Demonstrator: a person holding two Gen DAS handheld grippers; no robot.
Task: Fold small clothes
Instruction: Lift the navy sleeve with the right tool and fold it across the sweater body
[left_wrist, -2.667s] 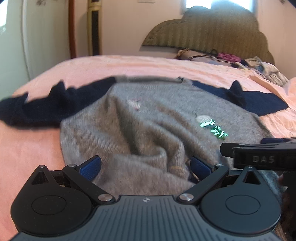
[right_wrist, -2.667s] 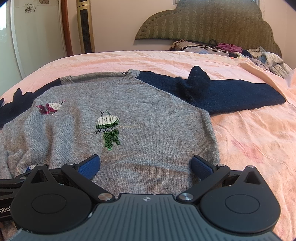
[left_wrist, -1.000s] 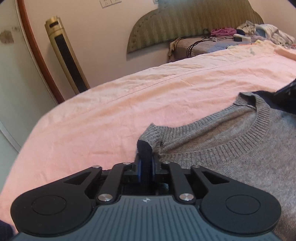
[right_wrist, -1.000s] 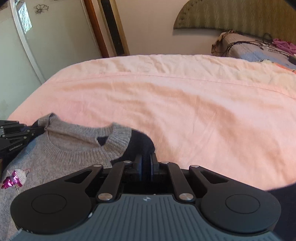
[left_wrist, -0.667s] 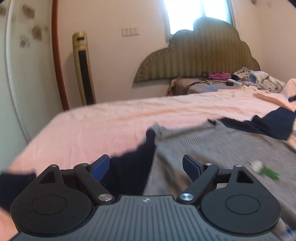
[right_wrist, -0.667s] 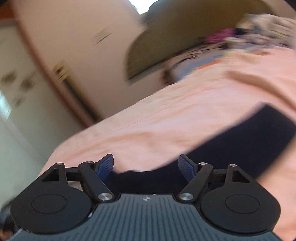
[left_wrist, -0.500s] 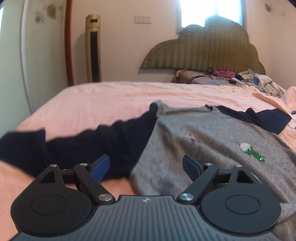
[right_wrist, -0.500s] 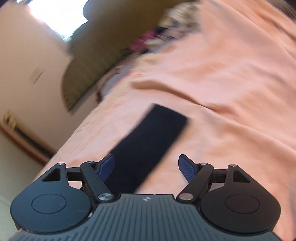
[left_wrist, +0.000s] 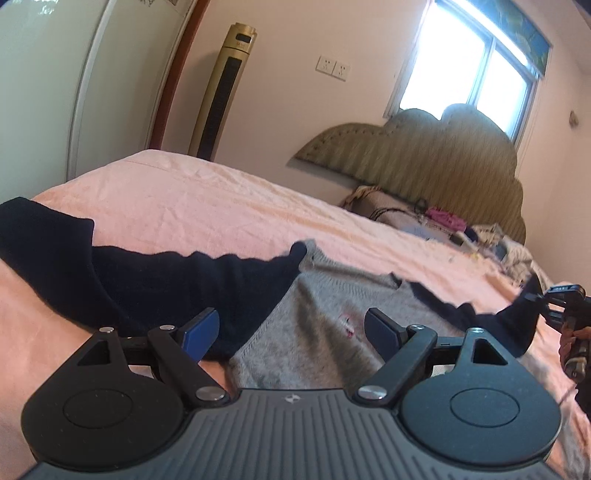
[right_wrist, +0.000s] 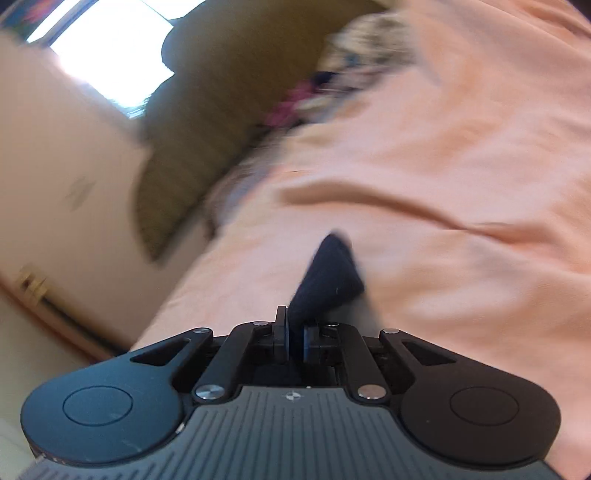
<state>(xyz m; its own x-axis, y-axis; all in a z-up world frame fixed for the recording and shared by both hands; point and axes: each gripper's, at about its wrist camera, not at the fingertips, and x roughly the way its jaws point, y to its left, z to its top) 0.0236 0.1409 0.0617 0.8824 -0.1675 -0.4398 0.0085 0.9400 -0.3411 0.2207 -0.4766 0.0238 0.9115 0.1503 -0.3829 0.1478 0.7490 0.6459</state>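
Sweater, grey knit w/ navy sleeves (left_wrist: 317, 325): right gripper (right_wrist: 293, 341) pinches right sleeve cuff (right_wrist: 328, 273), left gripper (left_wrist: 291, 328) hangs released; next, fold sleeve inward.

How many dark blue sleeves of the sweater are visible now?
2. The left sleeve lies flat on the bed; the right sleeve is pinched in the right gripper.
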